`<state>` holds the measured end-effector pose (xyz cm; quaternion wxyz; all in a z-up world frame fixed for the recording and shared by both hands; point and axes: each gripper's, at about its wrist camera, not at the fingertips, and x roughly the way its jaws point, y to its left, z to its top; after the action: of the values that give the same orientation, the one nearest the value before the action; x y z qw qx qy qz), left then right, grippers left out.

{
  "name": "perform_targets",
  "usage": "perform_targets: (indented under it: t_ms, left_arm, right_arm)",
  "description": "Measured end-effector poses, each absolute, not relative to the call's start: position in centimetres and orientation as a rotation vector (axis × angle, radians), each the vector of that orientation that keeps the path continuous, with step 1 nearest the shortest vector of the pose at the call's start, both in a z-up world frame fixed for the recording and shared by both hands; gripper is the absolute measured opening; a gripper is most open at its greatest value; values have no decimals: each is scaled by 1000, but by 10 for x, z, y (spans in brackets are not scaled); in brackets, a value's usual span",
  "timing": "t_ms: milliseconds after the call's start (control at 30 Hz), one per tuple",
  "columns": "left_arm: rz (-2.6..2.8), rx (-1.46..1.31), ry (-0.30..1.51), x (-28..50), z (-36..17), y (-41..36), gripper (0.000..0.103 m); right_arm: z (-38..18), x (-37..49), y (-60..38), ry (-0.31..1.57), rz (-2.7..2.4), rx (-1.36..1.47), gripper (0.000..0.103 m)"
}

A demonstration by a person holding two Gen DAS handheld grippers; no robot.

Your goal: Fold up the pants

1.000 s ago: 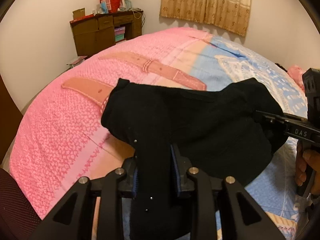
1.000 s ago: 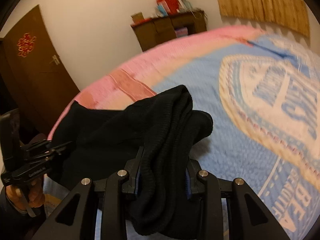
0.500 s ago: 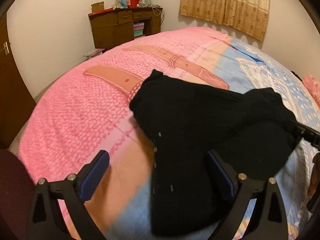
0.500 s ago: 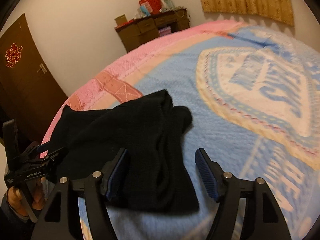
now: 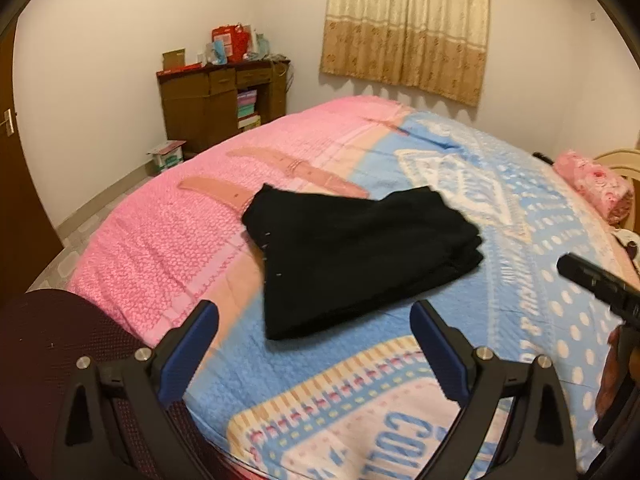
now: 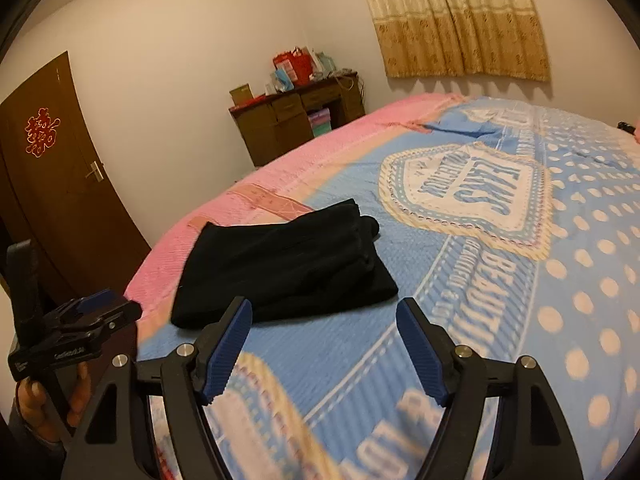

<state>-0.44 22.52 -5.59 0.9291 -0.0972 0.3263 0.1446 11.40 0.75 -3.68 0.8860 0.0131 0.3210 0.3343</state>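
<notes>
The black pants [image 5: 352, 256] lie folded in a compact stack on the bed, also in the right wrist view [image 6: 288, 264]. My left gripper [image 5: 316, 344] is open and empty, held back from the near edge of the pants. My right gripper [image 6: 324, 340] is open and empty, also back from the pants. The left gripper shows at the left edge of the right wrist view [image 6: 80, 324]. The right gripper shows at the right edge of the left wrist view [image 5: 600, 288].
The bed [image 5: 500, 208] has a pink and blue patterned cover [image 6: 520, 280]. A brown cabinet [image 5: 220, 100] stands by the far wall under a curtain [image 5: 408, 28]. A brown door [image 6: 52, 184] is on the left. A dark chair back [image 5: 52, 340] is near my left gripper. A pink pillow [image 5: 592, 184] lies at the right.
Both grippers were shut on the pants a second ago. They opened, let the pants drop onto the bed, and pulled back and up.
</notes>
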Motion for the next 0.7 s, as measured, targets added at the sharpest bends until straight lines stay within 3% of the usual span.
perform_targets:
  t_ms: [233, 700]
  left_arm:
    - [258, -184, 642, -12, -45, 210, 99]
    - [244, -171, 602, -25, -30, 203, 99]
  right_arm:
    - [-16, 60, 0, 596, 684, 19, 77]
    - [-1, 29, 0, 553, 662, -4, 78]
